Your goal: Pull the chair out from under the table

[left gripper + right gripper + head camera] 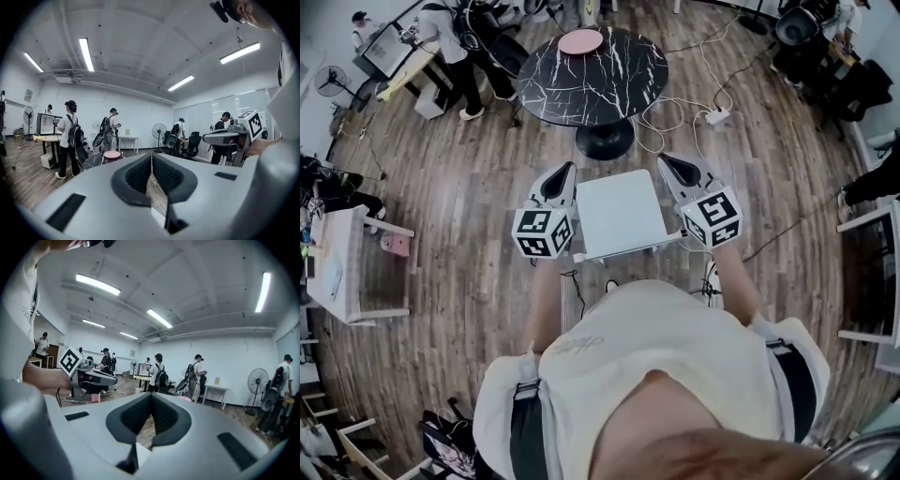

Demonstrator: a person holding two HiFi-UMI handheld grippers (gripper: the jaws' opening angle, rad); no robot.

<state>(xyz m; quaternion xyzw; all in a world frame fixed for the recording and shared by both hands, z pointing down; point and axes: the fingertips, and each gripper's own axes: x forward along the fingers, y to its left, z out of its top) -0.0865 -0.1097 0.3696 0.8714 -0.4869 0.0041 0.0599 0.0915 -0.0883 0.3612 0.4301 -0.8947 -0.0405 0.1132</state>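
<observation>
The white chair (pixel 619 214) with a square seat stands on the wood floor just in front of me, apart from the round black marble table (pixel 592 75). My left gripper (pixel 565 170) hovers beside the seat's left edge and my right gripper (pixel 666 161) beside its right edge; both point towards the table. Each is shut with nothing between its jaws. In the left gripper view the pads (pixel 140 174) meet, and so do the pads (pixel 161 414) in the right gripper view. I cannot tell whether either gripper touches the chair.
A pink round thing (pixel 580 41) lies on the table. White cables and a power strip (pixel 717 116) trail on the floor to the table's right. Several people stand at desks (pixel 405 70) at the back left, and white furniture (pixel 352 272) lines the left side.
</observation>
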